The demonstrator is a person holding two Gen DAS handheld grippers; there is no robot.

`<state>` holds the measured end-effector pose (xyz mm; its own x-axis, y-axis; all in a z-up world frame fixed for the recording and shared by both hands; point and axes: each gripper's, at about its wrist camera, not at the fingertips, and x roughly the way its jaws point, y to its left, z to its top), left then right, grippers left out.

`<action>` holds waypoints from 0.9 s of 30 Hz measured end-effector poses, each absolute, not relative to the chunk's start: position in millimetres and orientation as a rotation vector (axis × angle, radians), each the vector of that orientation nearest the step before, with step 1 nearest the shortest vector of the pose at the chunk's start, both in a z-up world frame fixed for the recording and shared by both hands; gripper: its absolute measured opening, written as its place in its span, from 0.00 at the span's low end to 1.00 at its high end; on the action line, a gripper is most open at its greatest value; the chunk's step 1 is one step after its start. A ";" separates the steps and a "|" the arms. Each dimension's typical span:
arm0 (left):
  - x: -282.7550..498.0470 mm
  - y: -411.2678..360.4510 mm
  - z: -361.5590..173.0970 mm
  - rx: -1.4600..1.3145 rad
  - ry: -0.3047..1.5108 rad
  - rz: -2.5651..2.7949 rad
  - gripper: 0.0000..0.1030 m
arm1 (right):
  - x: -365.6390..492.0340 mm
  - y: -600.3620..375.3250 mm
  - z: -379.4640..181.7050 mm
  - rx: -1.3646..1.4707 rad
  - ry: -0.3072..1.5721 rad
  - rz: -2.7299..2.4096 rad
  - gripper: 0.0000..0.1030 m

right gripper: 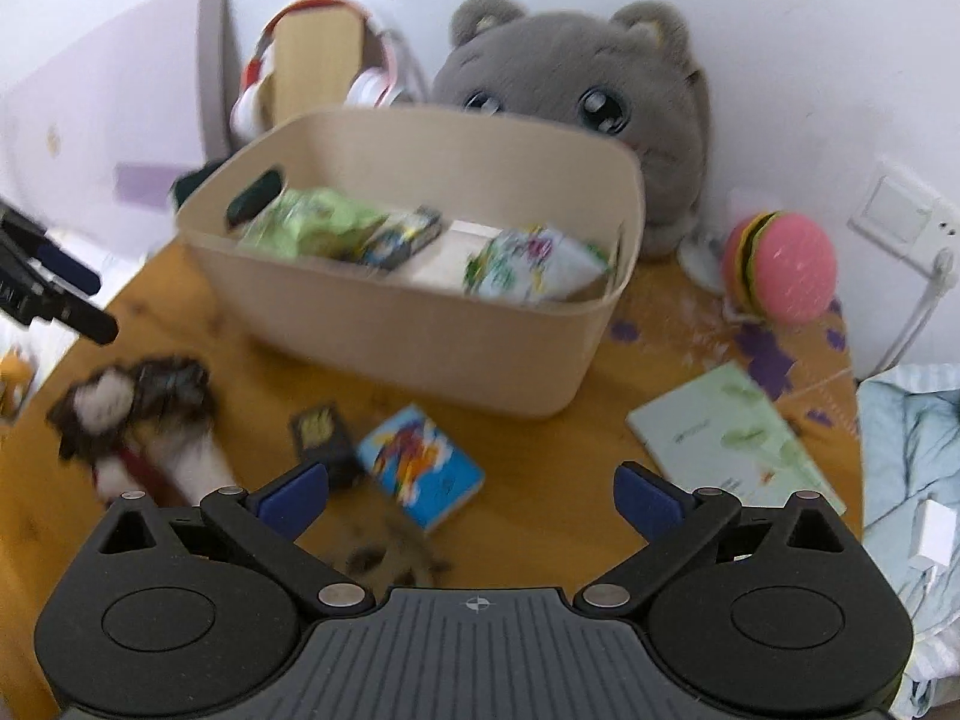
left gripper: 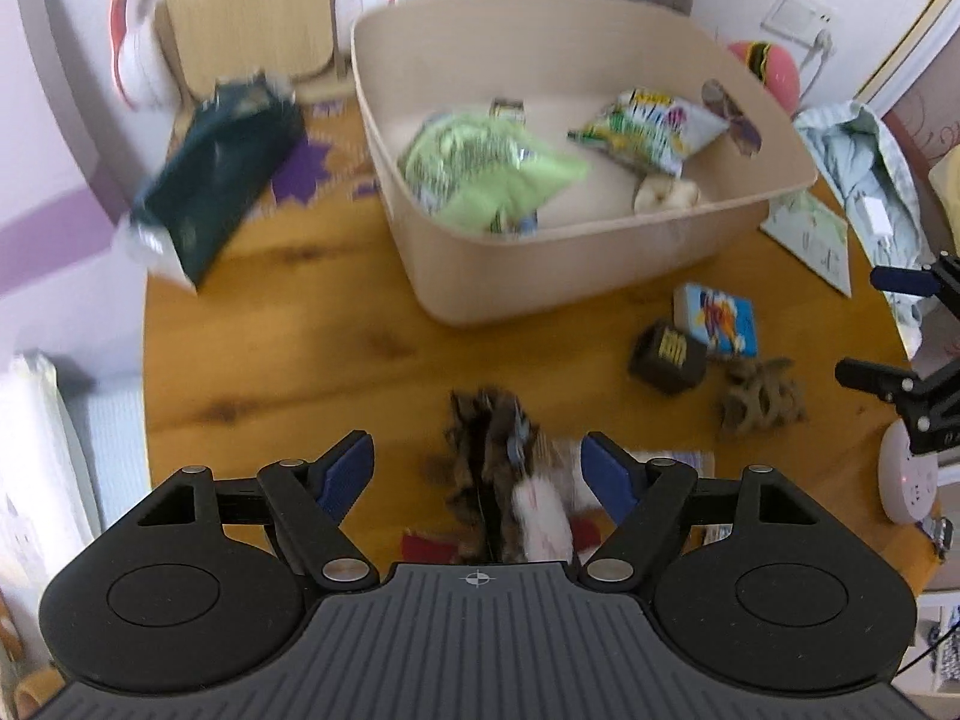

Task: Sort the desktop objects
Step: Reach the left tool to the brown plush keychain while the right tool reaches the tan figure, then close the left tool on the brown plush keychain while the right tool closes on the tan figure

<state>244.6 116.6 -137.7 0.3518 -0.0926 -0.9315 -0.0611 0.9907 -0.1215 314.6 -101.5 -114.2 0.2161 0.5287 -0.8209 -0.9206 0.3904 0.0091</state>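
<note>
Left gripper [left gripper: 478, 471]: jaws spread wide, holding nothing. Between its blue fingertips, low in the left wrist frame, lies a brown-and-white plush doll [left gripper: 504, 480]; motion blur and the gripper body hide its lower part, and contact cannot be told.

Right gripper [right gripper: 471, 495]: jaws likewise wide apart and empty. A brown crumpled item [right gripper: 396, 558] lies between them at the frame's lower centre, blurred and partly cut off by the gripper body. A blue picture box [right gripper: 420, 471] sits just above it, with a small dark box [right gripper: 321, 432] touching its left side.

Beige bin [left gripper: 600, 264]: upper centre of both frames, on the wooden table [left gripper: 288, 324]. It holds a green snack bag [left gripper: 486, 171] and a white-and-green packet [left gripper: 651, 126]; smaller contents are too blurred to name.

Dark green packet [left gripper: 222, 174]: upper left of the left wrist frame, left of the bin, heavily smeared.

Grey plush cat [right gripper: 576, 102]: behind the bin, lower face hidden by the rim.

Pale green booklet [right gripper: 738, 438]: right of the bin, flat on the table.
</note>
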 end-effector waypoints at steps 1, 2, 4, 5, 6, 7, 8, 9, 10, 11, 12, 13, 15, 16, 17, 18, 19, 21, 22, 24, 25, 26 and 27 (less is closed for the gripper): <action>243.6 115.7 -140.5 -0.151 1.224 -0.018 0.75 | 312.0 -102.1 -117.7 -0.569 0.856 1.090 1.00; 242.5 114.8 -143.5 -0.159 1.235 -0.019 0.75 | 308.7 -103.3 -121.6 -0.584 0.857 1.101 1.00; 241.2 112.7 -148.9 -0.172 1.255 -0.024 0.75 | 303.7 -104.6 -129.7 -0.609 0.867 1.120 1.00; 240.6 111.5 -151.7 -0.174 1.265 -0.026 0.75 | 301.1 -105.4 -133.5 -0.619 0.871 1.130 1.00; 240.5 110.0 -154.9 -0.175 1.273 -0.028 0.75 | 298.9 -105.5 -137.3 -0.629 0.874 1.140 1.00; 240.2 108.7 -158.3 -0.176 1.283 -0.029 0.75 | 296.6 -106.1 -141.0 -0.638 0.875 1.148 1.00; 240.6 107.8 -161.3 -0.178 1.290 -0.027 0.75 | 294.0 -106.3 -145.5 -0.649 0.876 1.156 1.00; 241.1 107.2 -164.3 -0.181 1.296 -0.023 0.75 | 293.0 -106.3 -149.2 -0.657 0.878 1.161 1.00; 241.5 107.4 -167.4 -0.187 1.301 -0.018 0.75 | 291.7 -106.8 -153.4 -0.665 0.883 1.165 1.00; 242.1 107.8 -169.8 -0.195 1.304 -0.011 0.75 | 290.3 -106.8 -158.0 -0.673 0.887 1.167 1.00; 242.8 108.8 -172.1 -0.207 1.306 -0.002 0.75 | 289.5 -106.8 -162.7 -0.681 0.891 1.170 1.00; 243.6 110.3 -174.1 -0.220 1.308 0.004 0.75 | 288.9 -106.7 -166.6 -0.688 0.893 1.174 1.00; 245.2 113.3 -178.9 -0.250 1.317 0.016 0.75 | 287.2 -106.0 -175.1 -0.705 0.893 1.177 1.00; 246.1 114.3 -180.8 -0.260 1.322 0.022 0.75 | 286.8 -105.3 -178.6 -0.714 0.893 1.177 1.00; 247.1 115.2 -183.1 -0.266 1.327 0.029 0.75 | 285.9 -104.1 -182.0 -0.722 0.892 1.179 0.98; 247.9 116.0 -185.0 -0.270 1.331 0.036 0.75 | 284.8 -102.8 -185.2 -0.732 0.889 1.180 0.97; 248.6 116.8 -186.8 -0.274 1.334 0.042 0.75 | 283.3 -101.2 -188.2 -0.744 0.881 1.183 0.92; 249.6 118.6 -190.3 -0.289 1.339 0.057 0.75 | 280.7 -98.6 -192.7 -0.764 0.862 1.194 0.84; 250.0 119.6 -192.1 -0.303 1.341 0.061 0.75 | 279.2 -96.6 -194.7 -0.772 0.856 1.197 0.81; 249.3 121.4 -195.1 -0.340 1.347 0.060 0.75 | 276.4 -92.1 -198.9 -0.787 0.851 1.196 0.76; 248.8 121.9 -196.6 -0.359 1.350 0.057 0.74 | 275.3 -89.9 -200.7 -0.793 0.849 1.199 0.76; 247.9 122.6 -197.2 -0.375 1.352 0.052 0.70 | 274.7 -89.1 -200.8 -0.786 0.843 1.205 0.74; 247.2 122.6 -197.5 -0.379 1.350 0.046 0.67 | 274.0 -88.1 -200.7 -0.780 0.836 1.210 0.72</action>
<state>247.2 122.6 -197.5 0.2282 -0.1843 -0.9560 -0.2490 0.9382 -0.2403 274.0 -88.1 -200.7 0.1464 0.4660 -0.8726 -0.9810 0.1818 -0.0675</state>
